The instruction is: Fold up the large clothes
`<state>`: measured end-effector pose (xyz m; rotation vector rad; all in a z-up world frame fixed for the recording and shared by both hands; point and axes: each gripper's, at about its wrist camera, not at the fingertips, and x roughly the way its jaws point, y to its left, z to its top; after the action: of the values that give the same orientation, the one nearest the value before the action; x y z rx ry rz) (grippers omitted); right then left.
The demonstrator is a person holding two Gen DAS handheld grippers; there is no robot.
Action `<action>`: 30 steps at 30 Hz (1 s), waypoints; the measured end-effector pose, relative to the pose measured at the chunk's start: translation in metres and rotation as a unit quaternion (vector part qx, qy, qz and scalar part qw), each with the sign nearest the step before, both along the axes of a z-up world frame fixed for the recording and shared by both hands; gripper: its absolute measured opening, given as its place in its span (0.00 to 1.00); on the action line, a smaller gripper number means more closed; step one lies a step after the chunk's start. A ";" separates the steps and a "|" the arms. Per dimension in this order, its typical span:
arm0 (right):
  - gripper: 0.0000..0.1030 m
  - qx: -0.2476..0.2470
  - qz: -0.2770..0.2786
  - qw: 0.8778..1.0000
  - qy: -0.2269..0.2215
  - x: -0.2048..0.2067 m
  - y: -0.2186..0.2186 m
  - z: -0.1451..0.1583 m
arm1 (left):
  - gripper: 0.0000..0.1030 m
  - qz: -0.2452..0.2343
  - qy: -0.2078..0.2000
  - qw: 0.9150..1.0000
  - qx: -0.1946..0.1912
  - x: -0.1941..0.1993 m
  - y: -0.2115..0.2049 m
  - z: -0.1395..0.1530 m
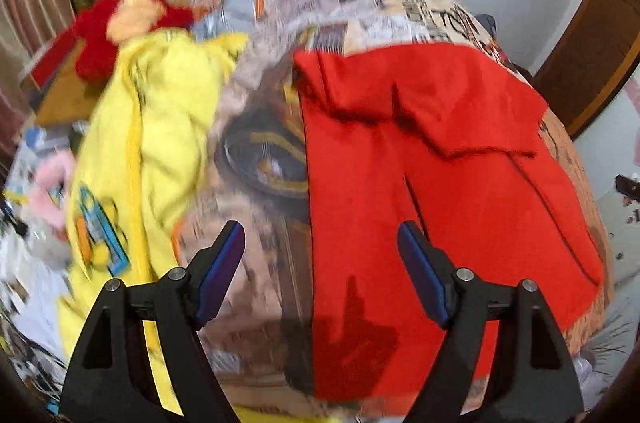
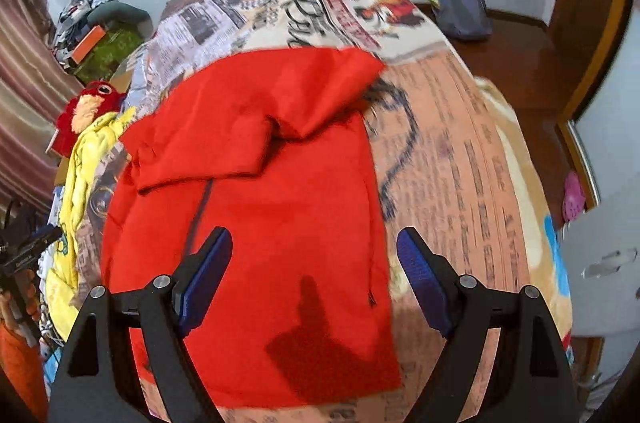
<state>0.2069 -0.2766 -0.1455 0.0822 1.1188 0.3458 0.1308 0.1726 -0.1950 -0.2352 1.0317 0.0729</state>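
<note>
A large red garment [image 1: 420, 183] lies spread on the bed, its sleeves folded in across the upper part; it also shows in the right wrist view [image 2: 260, 223]. My left gripper [image 1: 320, 235] is open and empty, held above the garment's left edge and the bedcover. My right gripper [image 2: 314, 241] is open and empty, held above the garment's lower right part. Gripper shadows fall on the red cloth near its lower hem.
A newspaper-print bedcover [image 2: 460, 163] covers the bed. A yellow garment [image 1: 152, 143] lies crumpled at the left beside a red plush toy [image 1: 120, 27]. Clutter lines the floor at left. A wooden surface [image 2: 512, 63] with a grey bag [image 2: 460, 3] is at back right.
</note>
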 end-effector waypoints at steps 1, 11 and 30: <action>0.80 -0.005 -0.002 1.000 0.008 -0.002 -0.003 -0.005 | 0.76 0.002 0.010 1.000 -0.021 -0.006 0.003 -0.009; 0.80 0.016 -0.030 0.993 0.115 -0.014 -0.033 -0.080 | 0.76 0.024 0.100 0.979 -0.176 -0.038 0.002 -0.098; 0.19 0.141 -0.006 0.984 0.111 0.007 -0.012 -0.080 | 0.07 0.002 0.057 0.963 -0.262 -0.009 -0.038 -0.108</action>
<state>0.2143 -0.2882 -0.2259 0.3846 1.2822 0.4913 0.1213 0.1346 -0.3034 -0.7204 1.1527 -0.1896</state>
